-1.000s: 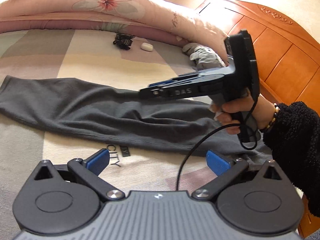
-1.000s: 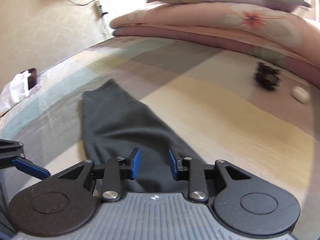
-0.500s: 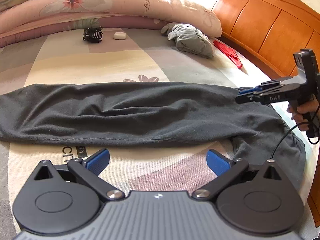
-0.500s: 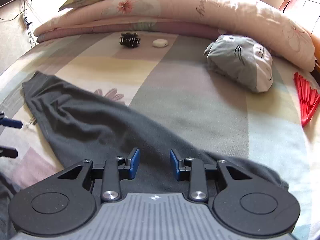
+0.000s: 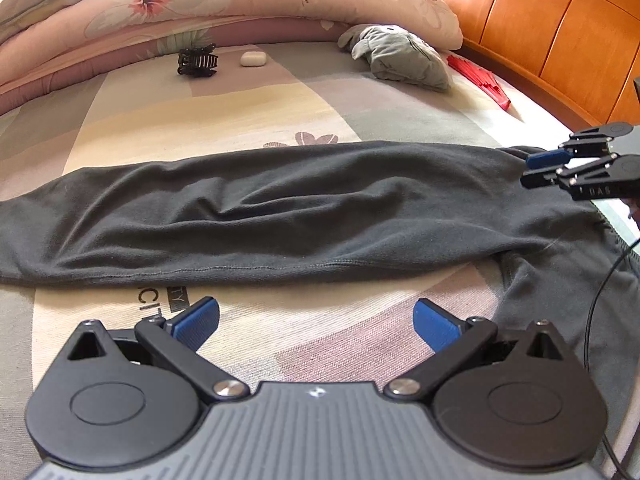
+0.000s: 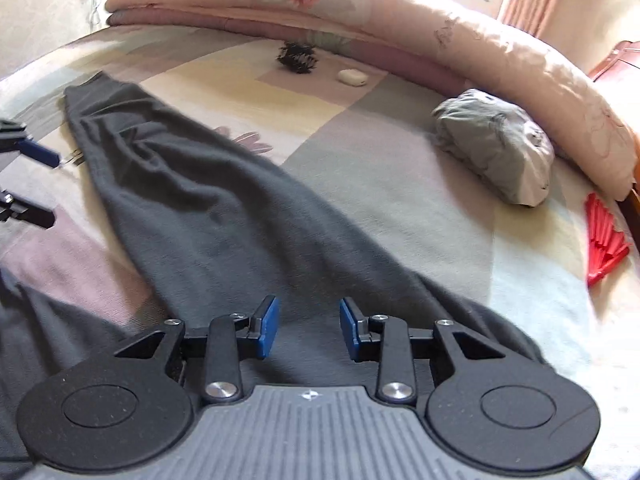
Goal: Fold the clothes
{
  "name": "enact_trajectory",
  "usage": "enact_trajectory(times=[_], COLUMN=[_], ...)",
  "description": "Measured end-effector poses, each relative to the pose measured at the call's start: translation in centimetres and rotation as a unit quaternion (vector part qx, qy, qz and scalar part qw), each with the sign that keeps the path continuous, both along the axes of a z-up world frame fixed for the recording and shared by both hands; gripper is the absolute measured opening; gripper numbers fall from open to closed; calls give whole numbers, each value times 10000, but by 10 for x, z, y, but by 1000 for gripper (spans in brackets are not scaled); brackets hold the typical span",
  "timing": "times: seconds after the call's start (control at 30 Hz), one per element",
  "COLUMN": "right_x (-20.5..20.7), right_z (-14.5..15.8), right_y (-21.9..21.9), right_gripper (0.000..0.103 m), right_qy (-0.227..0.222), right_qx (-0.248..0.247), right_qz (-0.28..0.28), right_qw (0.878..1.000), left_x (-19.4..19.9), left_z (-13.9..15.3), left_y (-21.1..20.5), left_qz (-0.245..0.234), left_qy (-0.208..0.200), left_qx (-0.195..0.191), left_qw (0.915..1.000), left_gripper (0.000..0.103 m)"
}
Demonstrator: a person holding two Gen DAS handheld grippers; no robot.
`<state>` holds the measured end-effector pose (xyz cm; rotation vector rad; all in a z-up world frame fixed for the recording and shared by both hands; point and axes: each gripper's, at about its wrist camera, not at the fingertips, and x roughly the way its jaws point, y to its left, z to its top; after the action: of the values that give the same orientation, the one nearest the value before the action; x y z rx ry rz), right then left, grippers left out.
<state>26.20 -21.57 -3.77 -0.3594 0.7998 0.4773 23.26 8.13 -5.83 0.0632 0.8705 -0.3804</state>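
Note:
Dark grey trousers [image 5: 280,208] lie flat across the patterned bedsheet, one leg stretched out to the left and the waist end at the right. My left gripper [image 5: 316,320] hovers over bare sheet just in front of that leg, jaws wide open and empty. My right gripper [image 6: 308,328] hangs over the waist end of the trousers [image 6: 224,216], its blue pads partly apart with nothing between them. In the left wrist view the right gripper [image 5: 536,168] shows at the right edge. In the right wrist view the left gripper [image 6: 52,188] shows at the left edge.
Behind the trousers lie a black hair claw [image 5: 197,61], a white earbud case [image 5: 253,59], a grey plush cushion [image 5: 400,56] and a red folding fan [image 5: 480,82]. A folded floral quilt [image 5: 200,0] lines the far side. An orange wooden headboard [image 5: 540,32] stands at the right.
The right gripper swept from above the middle of the leg to the waist end at the right. The left gripper shifted and turned slightly, then held still. Both stayed open.

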Motion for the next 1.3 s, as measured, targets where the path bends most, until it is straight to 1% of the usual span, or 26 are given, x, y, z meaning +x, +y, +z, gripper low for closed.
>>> enact_trajectory(times=[0.1, 0.23, 0.3, 0.37, 0.43, 0.5, 0.53, 0.6, 0.7, 0.8, 0.87, 0.93, 1.0, 1.07, 1.1, 1.13, 1.17, 1.2, 1.3], right_x=[26, 60, 73, 82, 90, 92, 89, 76, 60, 56, 61, 67, 74, 80, 77, 73, 68, 64, 64], right_z=[4, -9, -19, -24, -29, -37, -40, -41, -39, -38, -38, -38, -36, -35, -34, -35, -35, -35, -30], right_y=[-30, -51, -52, -49, -45, -41, -39, -37, -41, -46, -47, -48, -52, -56, -55, -50, -46, -42, -37], right_gripper=[38, 39, 39, 39, 45, 46, 46, 46, 47, 55, 60, 71, 71, 54, 28, 16, 14, 7, 5], right_qy=[-259, -285, -203, -152, -101, 88, 122, -1, -47, -24, 17, 84, 347, 617, 708, 669, 630, 571, 166], right_qx=[1, -344, -586, -615, -631, -696, -773, -905, -960, -1009, -1049, -1066, -881, -672, -577, -633, -689, -760, -968], right_qz=[-506, -726, -646, -483, -332, -164, -70, 117, 274, 332, 375, 427, 423, 448, 536, 612, 687, 736, 564], right_qw=[9984, 9964, 9960, 9968, 9974, 9974, 9969, 9958, 9950, 9943, 9938, 9933, 9946, 9948, 9944, 9939, 9933, 9927, 9936], left_x=[1, 3, 4, 5, 6, 7, 7, 7, 8, 8, 8, 7, 7, 7, 7, 8, 8, 8, 7], left_z=[-2, -6, -8, -11, -13, -14, -14, -14, -14, -16, -17, -18, -19, -20, -20, -20, -20, -20, -19], left_y=[-2, -6, -7, -8, -8, -8, -8, -6, -5, -7, -8, -10, -11, -11, -11, -10, -10, -9, -8], left_qz=[-26, -80, -76, -72, -65, -65, -70, -73, -54, -58, -92, -137, -169, -190, -184, -171, -156, -143, -121], left_qy=[7, 54, 76, 112, 151, 168, 168, 174, 197, 219, 225, 232, 245, 262, 270, 276, 283, 284, 260], left_qx=[-6, 29, 49, 72, 104, 127, 115, 78, 64, 129, 148, 169, 179, 176, 164, 156, 153, 149, 127], left_qw=[10000, 9999, 9999, 9999, 9998, 9998, 9998, 9998, 9998, 9997, 9996, 9995, 9994, 9993, 9993, 9993, 9994, 9994, 9995], left_gripper=[102, 102, 102, 102, 102, 102, 102, 102, 102, 102, 102, 102, 102, 102, 102, 102, 102, 102, 102])
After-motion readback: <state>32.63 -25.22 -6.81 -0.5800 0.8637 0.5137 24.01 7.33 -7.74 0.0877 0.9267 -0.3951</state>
